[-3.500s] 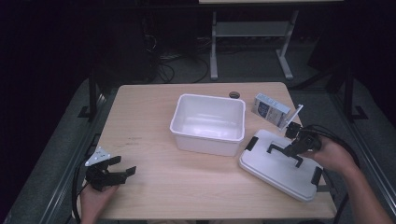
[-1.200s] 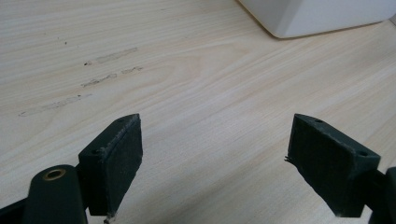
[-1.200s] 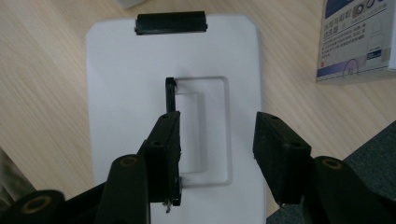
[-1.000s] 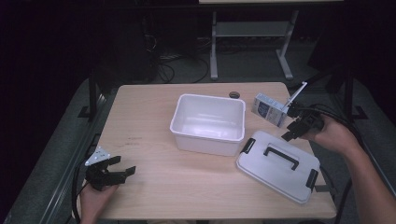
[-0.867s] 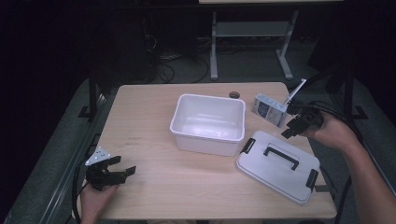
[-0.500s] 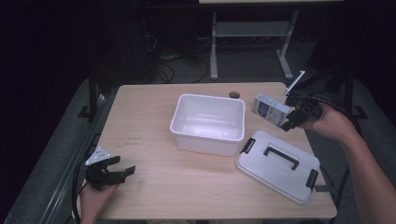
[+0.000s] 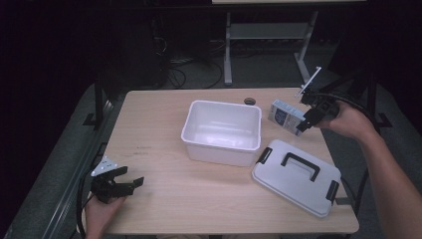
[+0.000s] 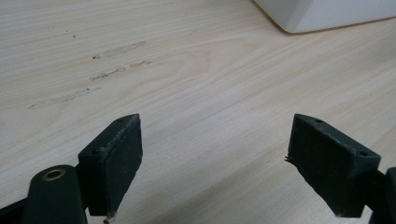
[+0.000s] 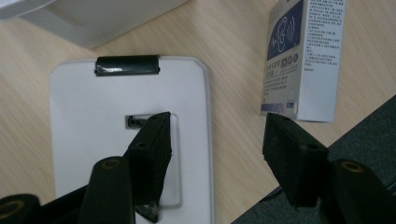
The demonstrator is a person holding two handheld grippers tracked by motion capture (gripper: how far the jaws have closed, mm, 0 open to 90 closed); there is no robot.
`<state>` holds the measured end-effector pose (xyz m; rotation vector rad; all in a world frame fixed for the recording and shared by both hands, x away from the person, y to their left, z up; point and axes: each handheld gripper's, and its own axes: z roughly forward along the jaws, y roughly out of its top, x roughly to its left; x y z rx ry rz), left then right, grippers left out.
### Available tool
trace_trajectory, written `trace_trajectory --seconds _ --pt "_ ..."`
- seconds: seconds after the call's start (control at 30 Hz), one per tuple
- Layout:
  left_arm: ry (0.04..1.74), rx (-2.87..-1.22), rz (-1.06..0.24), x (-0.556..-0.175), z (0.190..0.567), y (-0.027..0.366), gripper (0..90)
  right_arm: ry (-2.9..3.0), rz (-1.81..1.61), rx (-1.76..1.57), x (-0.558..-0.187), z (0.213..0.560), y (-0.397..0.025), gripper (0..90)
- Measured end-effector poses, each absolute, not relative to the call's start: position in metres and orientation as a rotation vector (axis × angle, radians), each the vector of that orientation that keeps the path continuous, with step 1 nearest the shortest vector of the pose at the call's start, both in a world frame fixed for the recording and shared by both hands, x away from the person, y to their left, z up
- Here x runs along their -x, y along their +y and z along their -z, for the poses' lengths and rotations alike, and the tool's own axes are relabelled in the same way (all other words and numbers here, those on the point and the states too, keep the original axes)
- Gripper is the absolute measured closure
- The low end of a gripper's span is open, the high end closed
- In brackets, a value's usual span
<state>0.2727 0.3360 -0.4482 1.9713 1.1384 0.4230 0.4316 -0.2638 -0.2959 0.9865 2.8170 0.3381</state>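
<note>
High view with 2 gripper views. The right gripper (image 7: 309,119) hovers at the near end of the small printed box (image 7: 287,116), jaws spread apart and holding nothing; in the right gripper view the box (image 9: 303,60) lies flat on the table (image 7: 154,129) just ahead of the right-hand jaw, so the gap is not yet lined up around it (a judgement: an approach to a grasp). The box rests near the table's far right edge, just beside the open white bin (image 7: 222,131), probably its destination. The grey lid (image 7: 296,175), latches and handle up, lies apart from the bin, leaving its mouth free. The left gripper (image 7: 122,183) idles low at the near left corner, jaws wide over bare wood.
</note>
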Motion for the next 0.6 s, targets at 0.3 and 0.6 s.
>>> trace_trajectory --seconds 0.3,0.6 --pt "1.156 -1.97 -0.43 -0.273 0.449 0.34 17.1 2.829 -0.305 -0.955 -0.45 0.304 -0.255 41.2" --pt "1.168 -1.971 -0.432 -0.273 0.45 0.342 17.1 2.823 -0.279 -0.959 -0.466 0.312 -0.252 39.6"
